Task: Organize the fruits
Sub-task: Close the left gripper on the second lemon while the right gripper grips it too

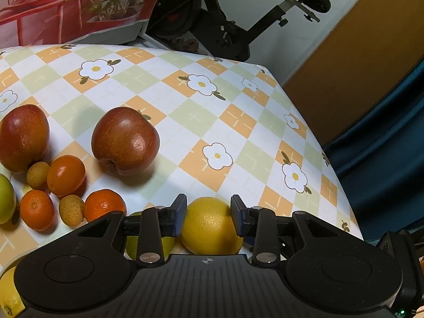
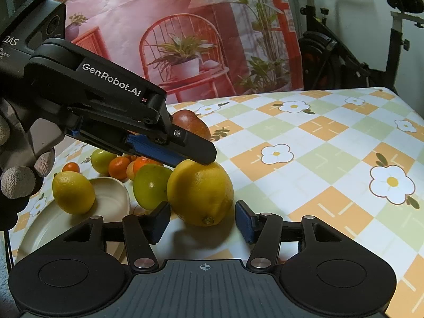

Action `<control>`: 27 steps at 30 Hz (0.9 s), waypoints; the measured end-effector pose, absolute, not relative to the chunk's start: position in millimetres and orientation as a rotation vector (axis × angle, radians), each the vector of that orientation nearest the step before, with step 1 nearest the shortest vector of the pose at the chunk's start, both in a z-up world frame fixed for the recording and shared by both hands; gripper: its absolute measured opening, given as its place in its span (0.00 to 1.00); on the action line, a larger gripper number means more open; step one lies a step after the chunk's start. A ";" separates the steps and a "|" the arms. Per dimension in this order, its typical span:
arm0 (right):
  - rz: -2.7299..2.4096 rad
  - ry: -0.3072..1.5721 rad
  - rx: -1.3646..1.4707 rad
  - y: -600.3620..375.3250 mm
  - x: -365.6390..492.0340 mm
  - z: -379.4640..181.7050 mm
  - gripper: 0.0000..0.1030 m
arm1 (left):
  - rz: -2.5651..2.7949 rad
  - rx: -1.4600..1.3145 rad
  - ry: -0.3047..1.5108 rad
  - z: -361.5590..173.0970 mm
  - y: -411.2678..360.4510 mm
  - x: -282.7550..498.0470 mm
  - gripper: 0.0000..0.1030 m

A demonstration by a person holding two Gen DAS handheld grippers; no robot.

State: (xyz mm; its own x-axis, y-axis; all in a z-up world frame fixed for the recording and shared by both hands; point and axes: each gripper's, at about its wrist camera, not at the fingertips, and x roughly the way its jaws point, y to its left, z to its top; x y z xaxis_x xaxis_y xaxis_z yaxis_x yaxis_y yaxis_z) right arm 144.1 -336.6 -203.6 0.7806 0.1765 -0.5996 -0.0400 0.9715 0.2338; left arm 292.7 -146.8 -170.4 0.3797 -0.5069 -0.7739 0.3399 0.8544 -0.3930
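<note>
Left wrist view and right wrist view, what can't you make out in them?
- Green fruit, left wrist view: mostly hidden behind the left gripper.
- Second lemon, left wrist view: cut off by the picture edge and the gripper body.
- Red apple, right wrist view: partly covered by the left gripper's fingers.
- Plate, right wrist view: near rim hidden by the right gripper.

Black grippers [image 2: 202, 218], blue pads [image 2: 245, 224], knit glove [image 2: 18, 180]

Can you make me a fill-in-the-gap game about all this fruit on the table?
1. The left gripper is closed on a big yellow fruit called a ____.
2. The tablecloth is printed with white ____.
3. In the left wrist view, the number of red apples is ____.

Missing words: lemon; flowers; two.
</note>
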 end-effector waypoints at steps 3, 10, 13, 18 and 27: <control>0.127 0.666 0.219 -337.4 143.8 -203.7 0.47 | -0.545 -0.173 1.047 -170.2 -147.5 291.7 0.36; 0.128 0.666 0.226 -337.7 143.9 -203.8 0.47 | -0.549 -0.166 1.039 -170.9 -148.2 290.8 0.37; 0.130 0.667 0.231 -338.0 143.9 -204.0 0.47 | -0.548 -0.168 1.036 -171.1 -147.7 290.7 0.37; 0.129 0.667 0.231 -338.1 143.8 -203.8 0.47 | -0.543 -0.173 1.037 -171.8 -146.8 290.5 0.40; 0.132 0.669 0.238 -337.6 143.9 -204.1 0.47 | -0.547 -0.211 1.048 -174.4 -141.7 292.2 0.41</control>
State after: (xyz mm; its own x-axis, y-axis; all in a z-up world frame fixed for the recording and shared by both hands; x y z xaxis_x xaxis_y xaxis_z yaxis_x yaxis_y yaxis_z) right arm 143.9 -337.6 -204.1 0.7773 0.1968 -0.5975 -0.0445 0.9646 0.2599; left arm 292.2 -141.7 -174.4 0.3815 -0.5224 -0.7626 0.3263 0.8480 -0.4177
